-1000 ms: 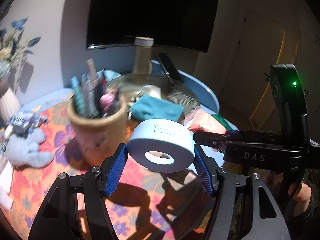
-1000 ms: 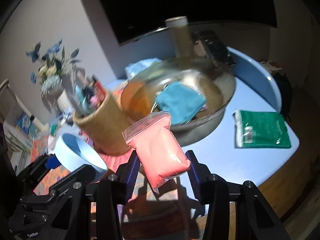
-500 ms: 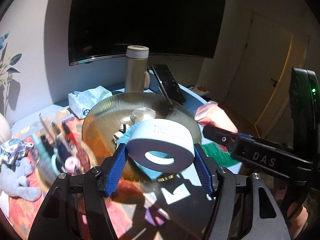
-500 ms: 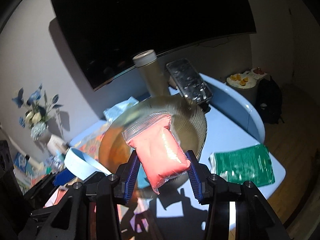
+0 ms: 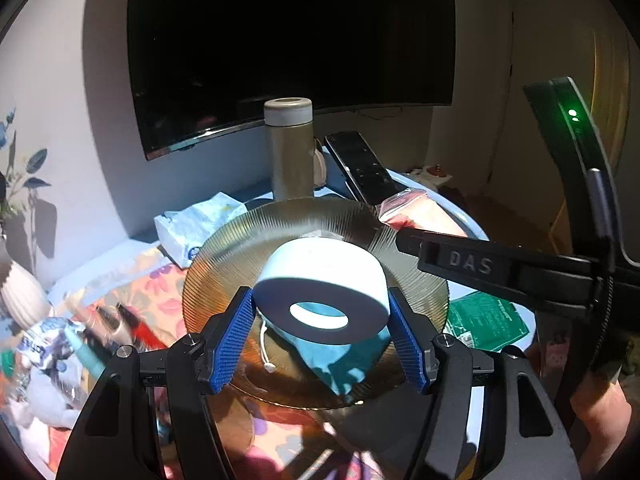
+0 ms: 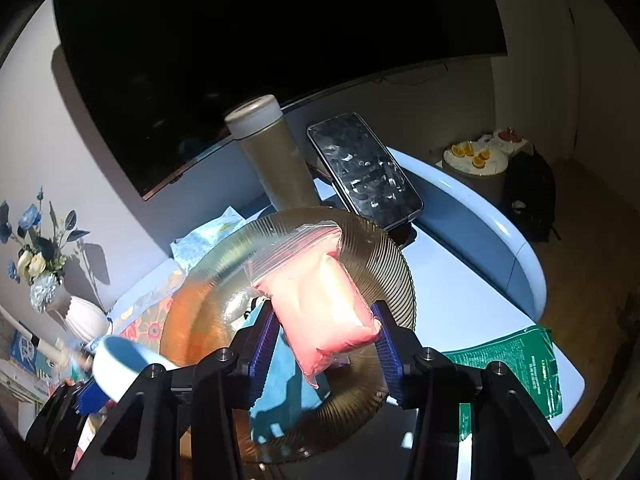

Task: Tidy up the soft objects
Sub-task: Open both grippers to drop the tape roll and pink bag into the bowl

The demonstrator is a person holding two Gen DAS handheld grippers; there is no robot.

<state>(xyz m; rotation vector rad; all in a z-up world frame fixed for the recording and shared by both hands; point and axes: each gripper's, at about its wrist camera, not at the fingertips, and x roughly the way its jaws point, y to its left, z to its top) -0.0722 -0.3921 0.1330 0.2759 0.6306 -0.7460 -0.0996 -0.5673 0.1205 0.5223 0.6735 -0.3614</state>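
My left gripper is shut on a pale blue-white tape roll and holds it over a ribbed amber glass bowl. A teal cloth lies in the bowl under the roll. My right gripper is shut on a pink soft pack in a clear zip bag, held above the same bowl. The teal cloth shows below it. The right gripper's arm and the pink pack also show in the left wrist view. The tape roll shows at the lower left of the right wrist view.
A tan flask and a propped phone stand behind the bowl. A tissue pack lies to its left, a green packet to its right. A white vase, a grey plush toy and pens are on the left.
Both grippers moved forward and up over the bowl with their loads still held. The pen holder slid out to the left of the left wrist view.
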